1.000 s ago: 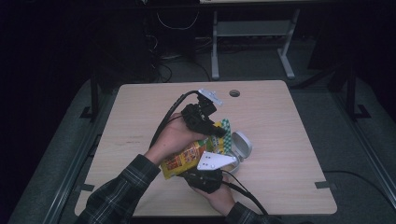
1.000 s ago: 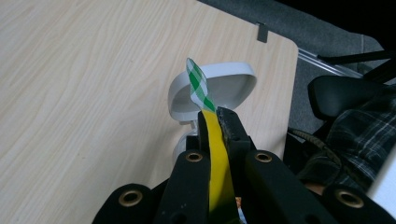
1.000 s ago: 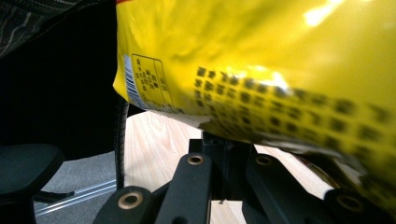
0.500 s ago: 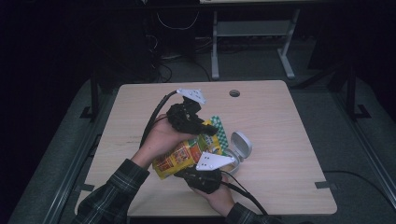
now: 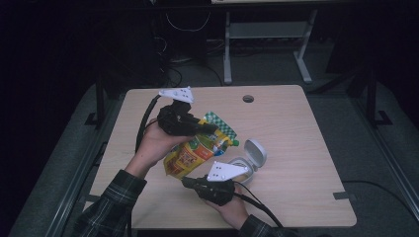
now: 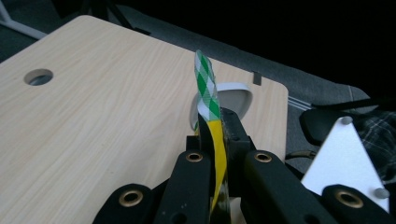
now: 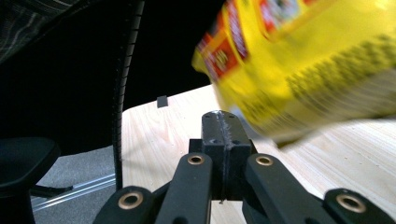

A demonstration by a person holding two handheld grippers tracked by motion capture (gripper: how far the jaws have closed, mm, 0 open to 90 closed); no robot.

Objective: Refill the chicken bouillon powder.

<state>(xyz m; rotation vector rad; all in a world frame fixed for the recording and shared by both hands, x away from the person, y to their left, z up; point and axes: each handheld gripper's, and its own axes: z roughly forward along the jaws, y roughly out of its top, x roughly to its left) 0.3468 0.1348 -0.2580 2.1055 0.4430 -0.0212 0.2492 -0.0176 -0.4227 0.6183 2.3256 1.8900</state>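
A yellow snack pouch point(image 5: 195, 152) with a green-and-white checked top hangs tilted above the table. My left gripper point(image 5: 208, 129) is shut on it near that top. In the left gripper view the pouch's thin edge point(image 6: 215, 135) stands pinched between the black jaws of my left gripper point(image 6: 215, 122). My right gripper point(image 5: 188, 181) lies low near the table's front edge, just under the pouch's lower end, shut with nothing in it. In the right gripper view the closed jaws of my right gripper point(image 7: 223, 122) sit below the blurred pouch point(image 7: 308, 60).
A small white round case point(image 5: 248, 162) with its lid point(image 6: 232, 93) up stands on the wooden table point(image 5: 296, 128), right of the pouch. A cable hole point(image 5: 248, 98) is near the far edge. Black cables trail from both grippers. Dark floor surrounds the table.
My left gripper has carried the pouch to the left and slightly up, away from the white case. The right gripper has stayed where it was.
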